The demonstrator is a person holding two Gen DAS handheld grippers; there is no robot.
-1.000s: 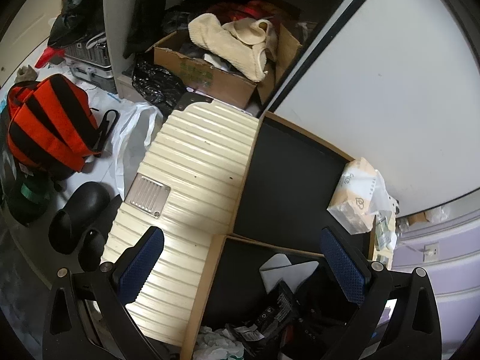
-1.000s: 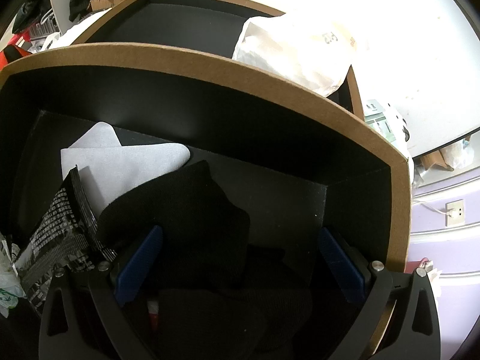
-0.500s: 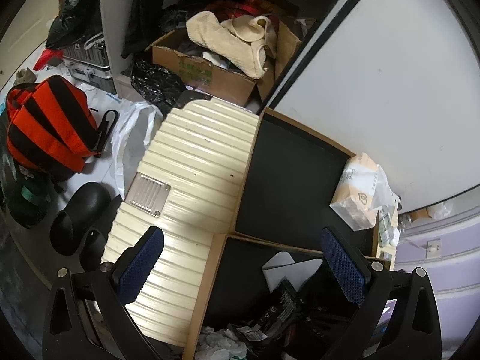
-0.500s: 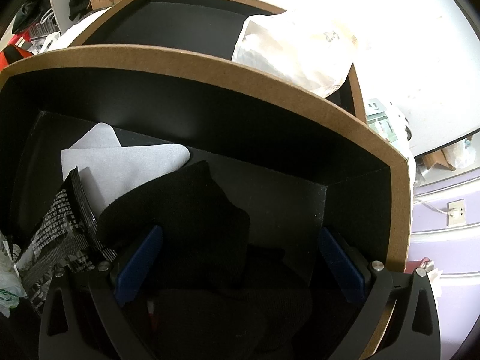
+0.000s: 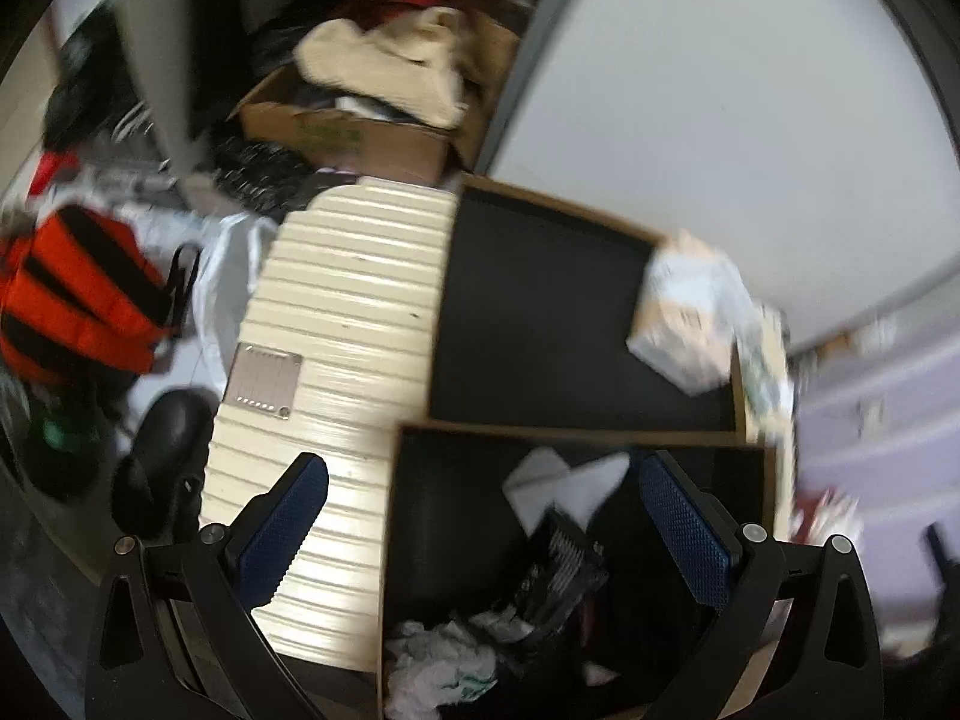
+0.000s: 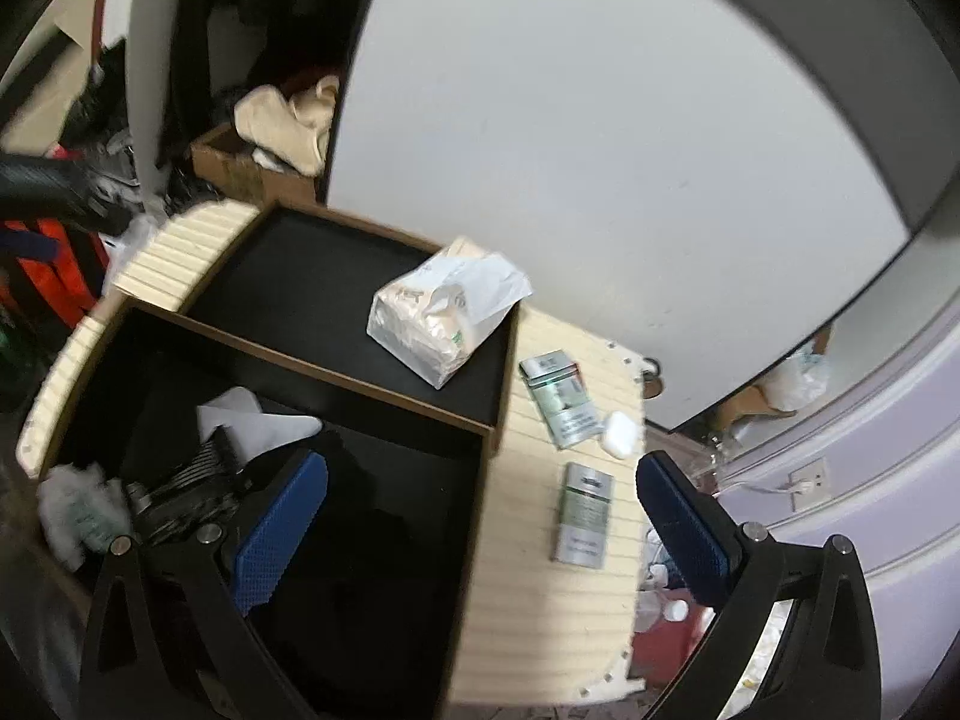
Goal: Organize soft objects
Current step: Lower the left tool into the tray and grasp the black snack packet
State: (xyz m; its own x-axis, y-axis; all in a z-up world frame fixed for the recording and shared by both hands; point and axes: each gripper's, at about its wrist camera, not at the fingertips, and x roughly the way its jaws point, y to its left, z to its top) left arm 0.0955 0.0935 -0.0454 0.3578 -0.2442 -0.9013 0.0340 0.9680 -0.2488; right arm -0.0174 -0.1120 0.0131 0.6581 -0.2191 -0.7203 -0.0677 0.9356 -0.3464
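Both the left gripper [image 5: 483, 531] and the right gripper [image 6: 483, 531] hang spread apart, holding nothing. Ahead of the right gripper, a tissue pack [image 6: 441, 315] lies in the far black tray [image 6: 312, 288]; dark cloth [image 6: 384, 516] fills the near tray [image 6: 162, 372] below its left finger.

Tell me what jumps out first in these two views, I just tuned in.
The tissue pack sits alone in the far black tray, while the near tray holds a jumble of dark clothes and white cloth. On the floor to the left lies an orange and black striped bag.
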